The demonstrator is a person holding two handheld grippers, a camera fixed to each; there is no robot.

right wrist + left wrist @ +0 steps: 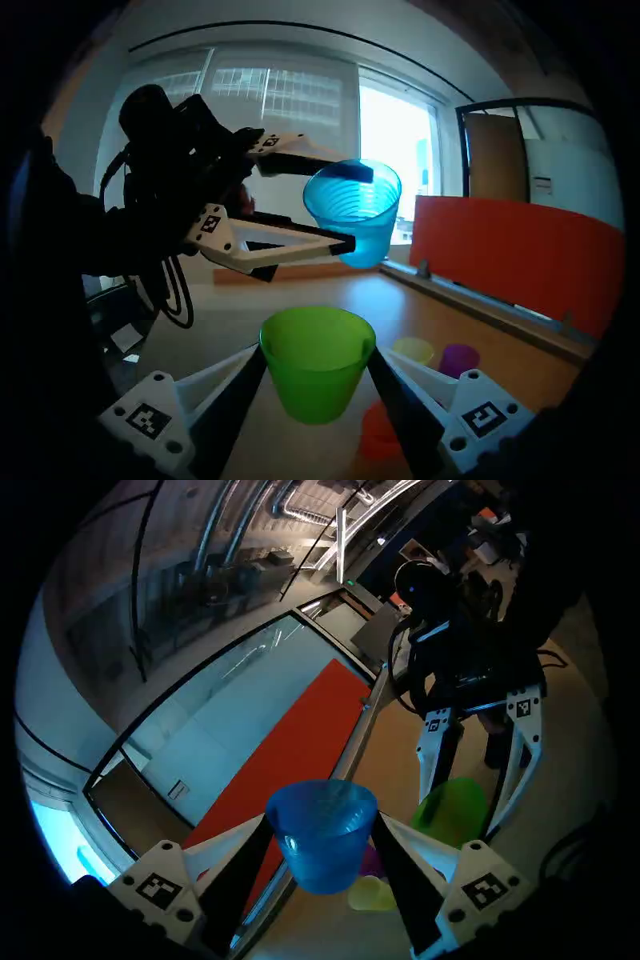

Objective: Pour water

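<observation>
Clamping both fingers on a translucent blue plastic cup (322,852), the left gripper (322,828) holds it tilted, high above the wooden desk (232,328); the right gripper (318,364) grasps an upright green plastic cup (318,388), nearer and lower; a small yellow cup (414,350), a purple cup (458,358) and an orange cup (380,432) stand on the desk at right
</observation>
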